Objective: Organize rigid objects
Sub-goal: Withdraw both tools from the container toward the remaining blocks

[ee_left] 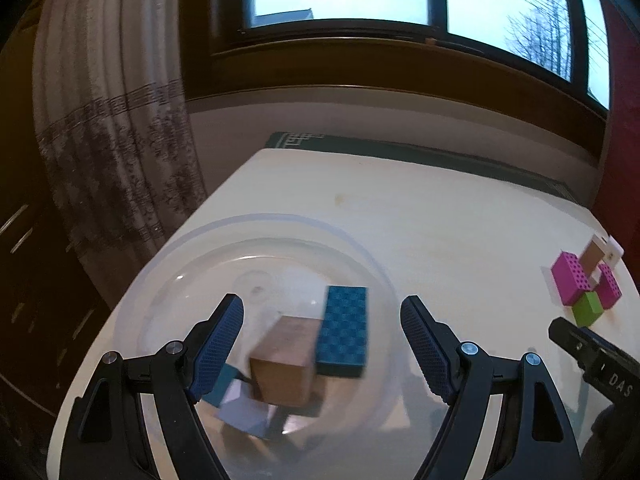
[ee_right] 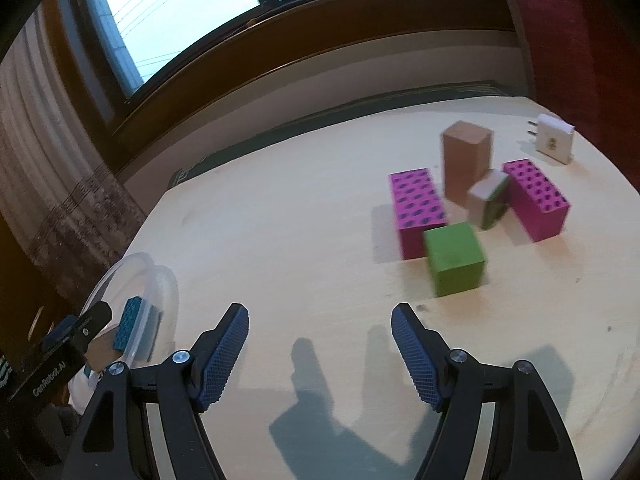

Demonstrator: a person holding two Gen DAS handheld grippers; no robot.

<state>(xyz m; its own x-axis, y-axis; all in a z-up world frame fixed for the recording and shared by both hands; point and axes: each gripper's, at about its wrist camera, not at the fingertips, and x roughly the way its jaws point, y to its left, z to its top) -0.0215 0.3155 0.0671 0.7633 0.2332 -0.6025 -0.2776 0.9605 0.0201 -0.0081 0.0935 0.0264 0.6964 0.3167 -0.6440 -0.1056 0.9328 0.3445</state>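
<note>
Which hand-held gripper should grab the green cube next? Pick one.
Right. The right hand-held gripper is open and faces the green cube just ahead; the left hand-held gripper hangs over the clear bowl.

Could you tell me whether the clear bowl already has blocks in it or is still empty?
Not empty: the clear bowl holds a teal block, a brown block and a white one.

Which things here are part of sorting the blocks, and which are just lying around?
Job:
clear bowl
teal block
brown block
magenta blocks
green cube
tall brown block
white-green cube

Lying about:
white plug adapter
curtain
</note>
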